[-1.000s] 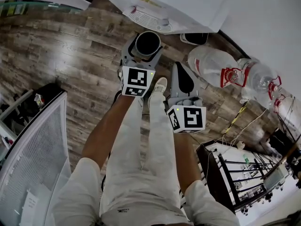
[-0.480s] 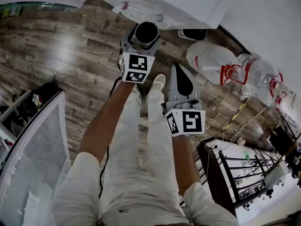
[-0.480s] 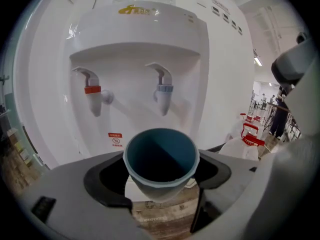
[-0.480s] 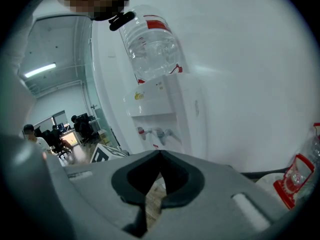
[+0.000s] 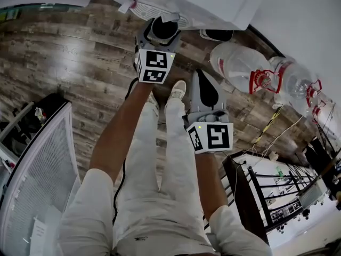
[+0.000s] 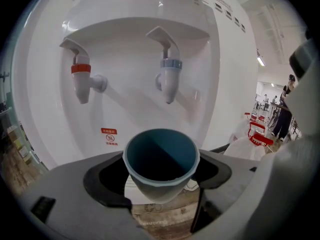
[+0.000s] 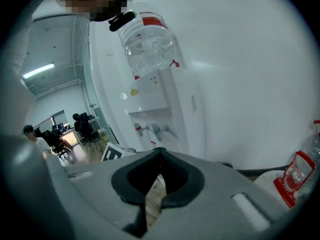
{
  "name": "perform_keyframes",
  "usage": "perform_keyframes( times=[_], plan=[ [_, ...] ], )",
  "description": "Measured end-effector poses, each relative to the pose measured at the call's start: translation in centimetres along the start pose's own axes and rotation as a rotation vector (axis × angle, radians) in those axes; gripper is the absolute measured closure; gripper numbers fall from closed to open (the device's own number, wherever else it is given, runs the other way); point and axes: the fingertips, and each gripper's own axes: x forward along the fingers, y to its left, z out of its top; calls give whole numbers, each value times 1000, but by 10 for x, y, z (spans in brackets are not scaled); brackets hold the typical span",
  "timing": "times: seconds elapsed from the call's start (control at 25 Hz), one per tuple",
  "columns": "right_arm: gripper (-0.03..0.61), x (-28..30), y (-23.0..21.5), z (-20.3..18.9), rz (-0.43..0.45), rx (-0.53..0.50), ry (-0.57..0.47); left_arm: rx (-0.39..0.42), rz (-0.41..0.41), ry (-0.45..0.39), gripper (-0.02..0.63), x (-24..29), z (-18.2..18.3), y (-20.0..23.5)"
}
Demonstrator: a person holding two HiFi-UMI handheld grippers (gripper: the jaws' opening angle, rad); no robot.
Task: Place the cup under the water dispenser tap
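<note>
A blue cup (image 6: 161, 161) stands upright between the jaws of my left gripper (image 6: 162, 184), which is shut on it. In the left gripper view the white water dispenser (image 6: 220, 59) fills the frame. Its blue tap (image 6: 169, 76) hangs just above and beyond the cup's rim, and the red tap (image 6: 81, 81) is off to the left. From the head view the cup (image 5: 162, 30) sits at the dispenser's drip grille (image 5: 154, 12), with my left gripper (image 5: 160, 36) around it. My right gripper (image 5: 205, 79) hangs lower right of it, shut and empty; its jaws meet in the right gripper view (image 7: 159, 154).
Large water bottles (image 5: 242, 71) with red handles lie on the wooden floor to the right, against a white wall. A white mesh panel (image 5: 37, 164) stands at the lower left and a black wire rack (image 5: 266, 196) at the lower right. The person's shoes (image 5: 178, 92) are below the grippers.
My left gripper has carried the cup forward and down towards the dispenser, from short of the drip grille to under the taps. The right gripper has hardly moved.
</note>
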Motion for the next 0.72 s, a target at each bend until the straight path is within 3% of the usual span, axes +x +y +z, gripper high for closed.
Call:
perform_keyframes(
  times=[0.72],
  plan=[
    [581, 1, -26, -17, -24, 34, 38, 14, 18, -34, 239, 31, 9, -2]
  ],
)
